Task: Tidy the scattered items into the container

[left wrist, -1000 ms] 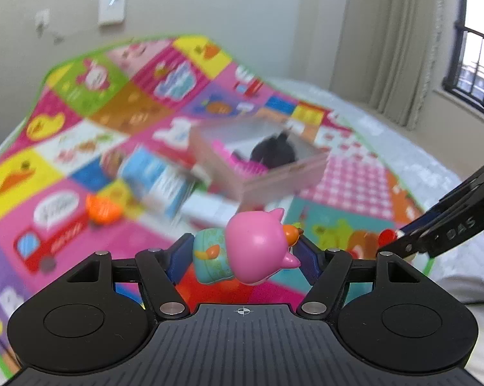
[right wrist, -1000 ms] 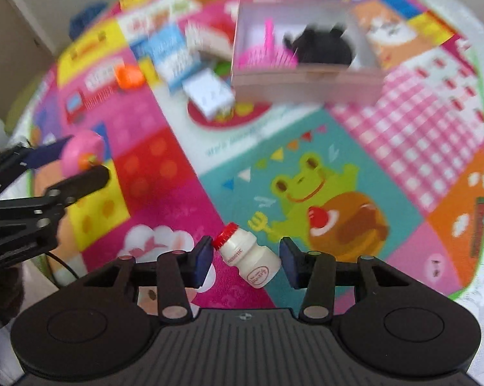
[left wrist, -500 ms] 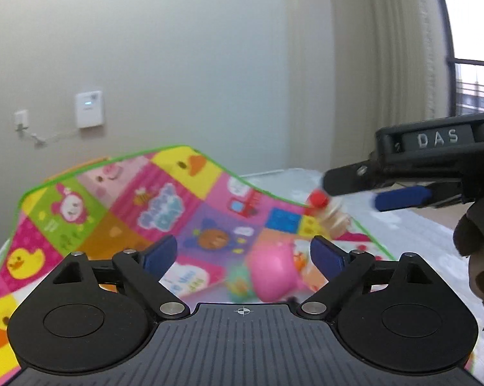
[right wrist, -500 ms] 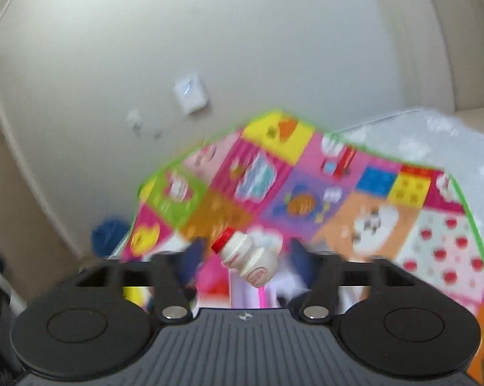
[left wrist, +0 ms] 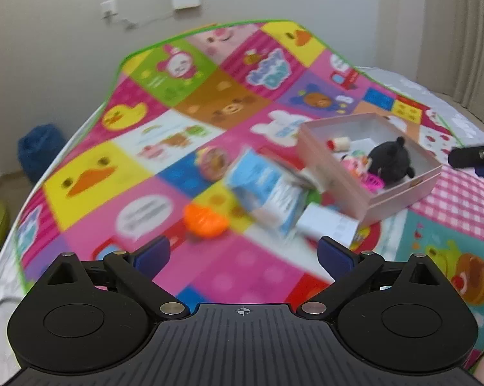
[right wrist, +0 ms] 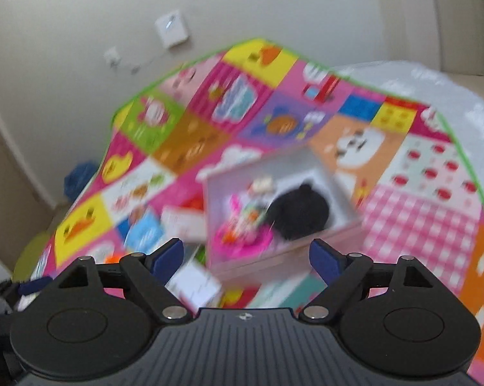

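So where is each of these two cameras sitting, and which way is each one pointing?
Left wrist view: on the left gripper, looking forward and down over the play mat at the orange toy and blue packet; its own fingers show, jaws opening, nothing between them; the other gripper's tip pokes in at the right edge.
Right wrist view: on the right gripper, facing the pink box head-on, jaws opening, empty.
Shared: both views show the box, the black plush inside it, and the mat.

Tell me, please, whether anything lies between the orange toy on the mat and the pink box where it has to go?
Yes. The blue-and-white packet and a white carton lie between the orange toy and the pink box. Lifted over them, the box's open top is clear.
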Tool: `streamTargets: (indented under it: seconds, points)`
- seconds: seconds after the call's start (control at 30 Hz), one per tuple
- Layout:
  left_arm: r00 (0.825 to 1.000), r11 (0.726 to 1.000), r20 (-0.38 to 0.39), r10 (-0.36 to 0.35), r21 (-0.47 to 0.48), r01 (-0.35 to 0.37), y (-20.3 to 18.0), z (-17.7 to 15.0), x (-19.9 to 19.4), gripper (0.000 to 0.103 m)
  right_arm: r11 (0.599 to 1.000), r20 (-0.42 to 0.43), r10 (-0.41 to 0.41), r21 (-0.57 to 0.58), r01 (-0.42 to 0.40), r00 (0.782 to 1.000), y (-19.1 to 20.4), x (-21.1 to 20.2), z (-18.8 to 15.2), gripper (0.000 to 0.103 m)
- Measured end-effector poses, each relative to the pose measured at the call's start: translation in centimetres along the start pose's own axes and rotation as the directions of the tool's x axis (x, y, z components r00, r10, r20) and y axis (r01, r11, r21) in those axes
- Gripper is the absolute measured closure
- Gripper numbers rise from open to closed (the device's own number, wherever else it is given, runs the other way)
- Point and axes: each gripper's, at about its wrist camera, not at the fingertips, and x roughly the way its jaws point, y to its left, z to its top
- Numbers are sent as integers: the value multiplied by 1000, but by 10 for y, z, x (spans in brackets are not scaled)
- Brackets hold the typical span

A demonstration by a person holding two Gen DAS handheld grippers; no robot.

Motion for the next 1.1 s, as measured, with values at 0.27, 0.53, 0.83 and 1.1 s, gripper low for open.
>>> streamTargets:
  seconds: [0.27, 0.53, 0.83, 1.1]
  points:
    - [999, 995, -41, -29, -101, 25, 21, -20, -13, 0, 995, -61, 27, -98, -33, 998, 58, -11, -30, 14]
    - [997, 948, 27, 77, -311, -65, 61, -7, 41, 0, 965, -71, -50, -261, 30, 996, 88, 9, -40, 13]
    - [978, 885, 43, 205, -435, -166, 97, -19, 50, 0, 870, -57, -118, -487, 75, 991, 128, 88, -55, 64]
    - [978, 800, -25, 205, -571, -182, 130, -30, 62, 0, 610, 109, -243, -755, 240, 964, 175, 171, -44, 64]
